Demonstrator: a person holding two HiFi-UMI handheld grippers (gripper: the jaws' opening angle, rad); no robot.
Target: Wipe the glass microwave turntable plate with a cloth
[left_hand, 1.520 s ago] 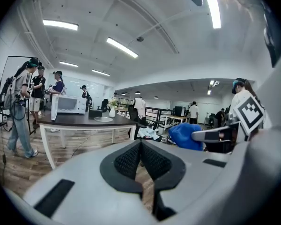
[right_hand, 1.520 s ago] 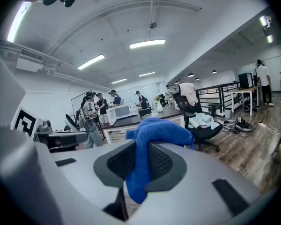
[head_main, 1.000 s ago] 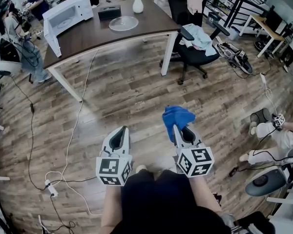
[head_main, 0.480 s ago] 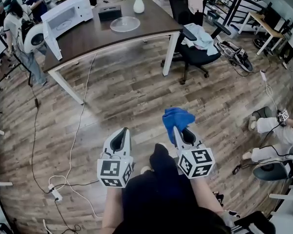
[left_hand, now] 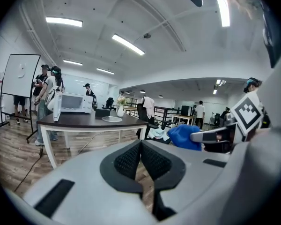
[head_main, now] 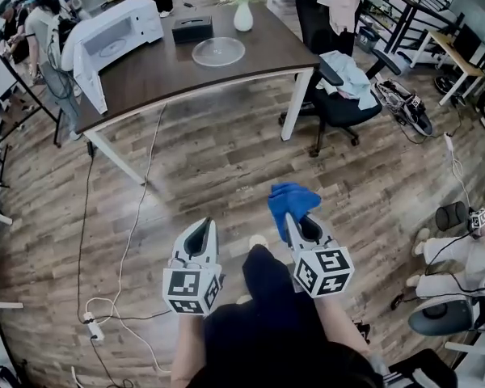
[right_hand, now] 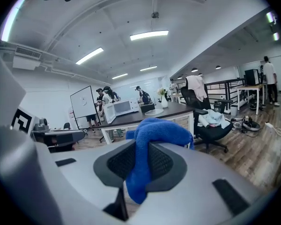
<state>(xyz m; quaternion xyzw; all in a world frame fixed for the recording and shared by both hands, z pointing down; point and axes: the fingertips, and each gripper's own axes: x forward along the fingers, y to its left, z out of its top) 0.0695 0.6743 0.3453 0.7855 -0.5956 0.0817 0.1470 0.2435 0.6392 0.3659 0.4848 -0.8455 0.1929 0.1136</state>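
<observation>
The clear glass turntable plate [head_main: 218, 52] lies on the dark wooden desk [head_main: 153, 75] far ahead; it shows small in the left gripper view [left_hand: 112, 119] and the right gripper view [right_hand: 154, 111]. My right gripper [head_main: 292, 218] is shut on a blue cloth [head_main: 290, 199], which bunches over its jaws [right_hand: 152, 134]. My left gripper [head_main: 199, 234] is shut with nothing in it; its ribbed pads meet [left_hand: 141, 159]. Both grippers hang low over the wooden floor, well short of the desk.
A white microwave [head_main: 109, 35] with its door open stands at the desk's left end. A black box [head_main: 192, 29] and a white vase of flowers [head_main: 242, 13] stand behind the plate. An office chair [head_main: 339, 95] with clothes stands right of the desk. People stand at the far left; cables cross the floor.
I have moved forward a little, so the desk and plate sit nearer and lower in the head view. Both grippers hold the same pose, cloth still clamped.
</observation>
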